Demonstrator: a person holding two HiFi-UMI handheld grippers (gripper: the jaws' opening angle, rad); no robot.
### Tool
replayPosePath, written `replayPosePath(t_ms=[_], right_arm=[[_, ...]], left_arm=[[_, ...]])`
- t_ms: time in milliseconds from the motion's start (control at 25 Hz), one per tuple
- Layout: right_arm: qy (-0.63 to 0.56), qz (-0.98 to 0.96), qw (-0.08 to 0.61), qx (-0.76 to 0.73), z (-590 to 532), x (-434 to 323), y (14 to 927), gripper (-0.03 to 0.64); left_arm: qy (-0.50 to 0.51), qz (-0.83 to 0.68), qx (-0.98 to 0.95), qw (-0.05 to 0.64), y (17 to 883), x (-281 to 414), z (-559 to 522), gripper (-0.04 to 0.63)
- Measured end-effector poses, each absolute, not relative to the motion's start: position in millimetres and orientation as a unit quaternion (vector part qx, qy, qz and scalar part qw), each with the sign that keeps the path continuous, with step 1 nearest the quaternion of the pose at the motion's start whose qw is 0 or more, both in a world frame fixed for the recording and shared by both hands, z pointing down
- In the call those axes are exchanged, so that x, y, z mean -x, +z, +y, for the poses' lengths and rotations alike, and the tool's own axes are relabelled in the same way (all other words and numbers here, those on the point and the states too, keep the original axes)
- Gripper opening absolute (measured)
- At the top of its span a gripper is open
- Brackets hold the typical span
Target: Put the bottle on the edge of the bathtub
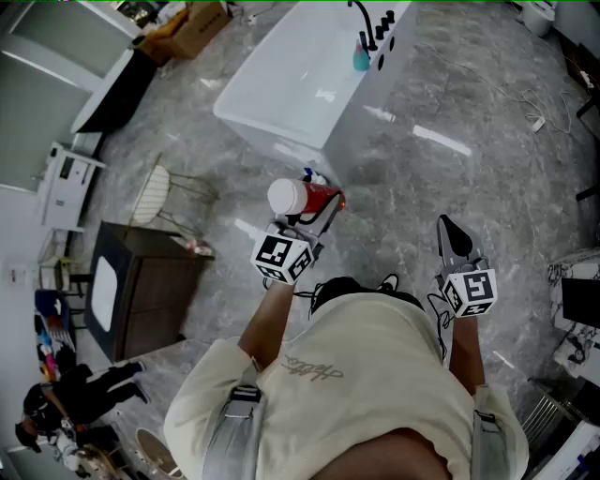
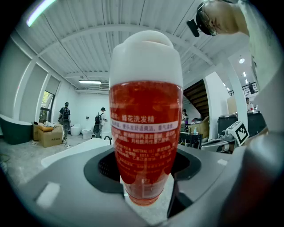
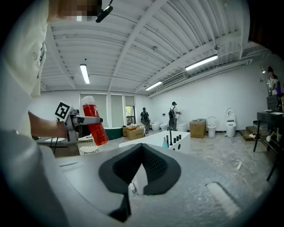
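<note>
While a person stands on a grey stone floor (image 1: 450, 178) with a gripper in each hand, the left gripper (image 1: 314, 211) holds a red bottle (image 1: 302, 198) with a white cap. Seen along the left gripper's own jaws, the bottle (image 2: 145, 111) fills the space between them, cap uppermost, with the dark pads (image 2: 103, 169) pressed against its lower sides. The right gripper (image 1: 455, 239) is level with the left one and well apart from it; its jaws meet at the tips with nothing between them. Ahead of both pairs of jaws, well apart from the held bottle, stands a white bathtub (image 1: 300, 84). On the tub's far edge sit a black tap (image 1: 375, 28) and a small teal bottle (image 1: 361, 58).
</note>
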State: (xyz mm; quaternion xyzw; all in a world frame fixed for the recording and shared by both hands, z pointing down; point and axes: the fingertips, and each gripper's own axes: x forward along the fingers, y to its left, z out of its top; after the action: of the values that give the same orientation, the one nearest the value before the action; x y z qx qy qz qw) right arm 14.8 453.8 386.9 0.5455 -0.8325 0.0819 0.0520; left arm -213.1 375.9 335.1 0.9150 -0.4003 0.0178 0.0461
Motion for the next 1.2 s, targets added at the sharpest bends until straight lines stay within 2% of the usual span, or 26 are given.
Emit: replayPosePath(t_ms=[280, 480, 840, 1200], right_arm=[[0.066, -0.834, 0.04, -0.547, 441, -22, 382, 0.002], [0.048, -0.829, 0.06, -0.554, 439, -31, 391, 0.002], [0.096, -0.826, 0.046, -0.554, 434, -39, 411, 0.002], [0.123, -0.819, 0.061, -0.557, 388, -58, 418, 0.002]], left_arm=[[0.031, -0.399, -0.916, 0.023, 332, 199, 363, 0.302], [0.039, -0.407, -0.912, 0.029, 337, 194, 364, 0.302], [0.079, -0.394, -0.914, 0.05, 358, 189, 358, 0.302], [0.074, -0.368, -0.925, 0.061, 376, 163, 293, 0.302]])
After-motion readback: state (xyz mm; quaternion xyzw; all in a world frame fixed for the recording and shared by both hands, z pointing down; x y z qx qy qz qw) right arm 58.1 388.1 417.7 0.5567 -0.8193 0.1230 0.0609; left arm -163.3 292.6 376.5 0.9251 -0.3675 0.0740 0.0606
